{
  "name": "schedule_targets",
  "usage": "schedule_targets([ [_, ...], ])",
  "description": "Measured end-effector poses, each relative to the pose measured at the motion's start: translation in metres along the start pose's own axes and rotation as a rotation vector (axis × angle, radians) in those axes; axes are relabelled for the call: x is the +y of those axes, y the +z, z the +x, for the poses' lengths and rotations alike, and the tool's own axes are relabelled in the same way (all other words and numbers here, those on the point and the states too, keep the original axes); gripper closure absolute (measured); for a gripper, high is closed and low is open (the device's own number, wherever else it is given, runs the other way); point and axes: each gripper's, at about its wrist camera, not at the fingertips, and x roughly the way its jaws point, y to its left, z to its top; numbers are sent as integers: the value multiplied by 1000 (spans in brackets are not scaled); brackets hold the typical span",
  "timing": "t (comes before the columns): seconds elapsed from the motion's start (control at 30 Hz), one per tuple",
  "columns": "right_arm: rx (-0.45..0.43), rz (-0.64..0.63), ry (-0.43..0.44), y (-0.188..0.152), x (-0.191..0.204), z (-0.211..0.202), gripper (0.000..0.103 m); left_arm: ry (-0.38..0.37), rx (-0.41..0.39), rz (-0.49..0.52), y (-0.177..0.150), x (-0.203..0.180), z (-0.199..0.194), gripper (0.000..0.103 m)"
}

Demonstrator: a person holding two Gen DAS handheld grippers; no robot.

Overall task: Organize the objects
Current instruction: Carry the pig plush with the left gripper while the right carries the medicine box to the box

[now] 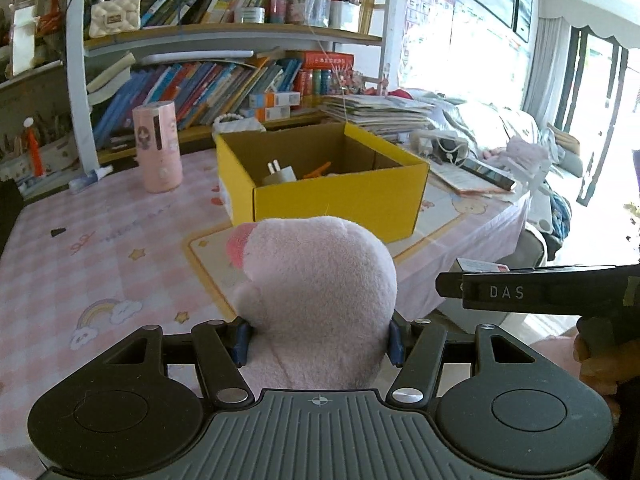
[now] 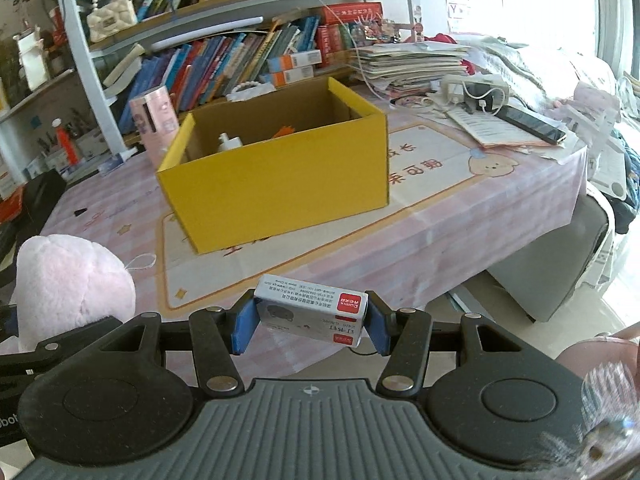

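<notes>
2 grippers hang off the table's (image 2: 460,216) near edge, facing the open yellow box (image 2: 276,184). Left gripper (image 1: 318,340) squeezes a fuzzy pink plush toy (image 1: 320,292); right gripper (image 2: 310,326) clamps a small grey staple box (image 2: 312,310).

Left claw (image 1: 319,338): black linkage arms, silver pivot screws, blue pads (image 1: 241,344), ribbed grey plate behind with a crosshair mark. Right claw (image 2: 307,324): same black-and-grey build, blue pads (image 2: 243,330). White "DAS" lettering marks its black side.
</notes>
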Motion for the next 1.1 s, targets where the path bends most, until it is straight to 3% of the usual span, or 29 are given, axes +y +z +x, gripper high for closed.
schedule_targets([
  [0.53,-21,-52,41,61,-25,44,51,50,-78,-15,49,-11,45,43],
  [0.93,-196,-217,116,132,-29,77,51,152,-156,-14,106,-11,93,43],
  [1.1,-197,-273,169,159,-28,109,51,205,-132,-11,119,-10,121,43],
])
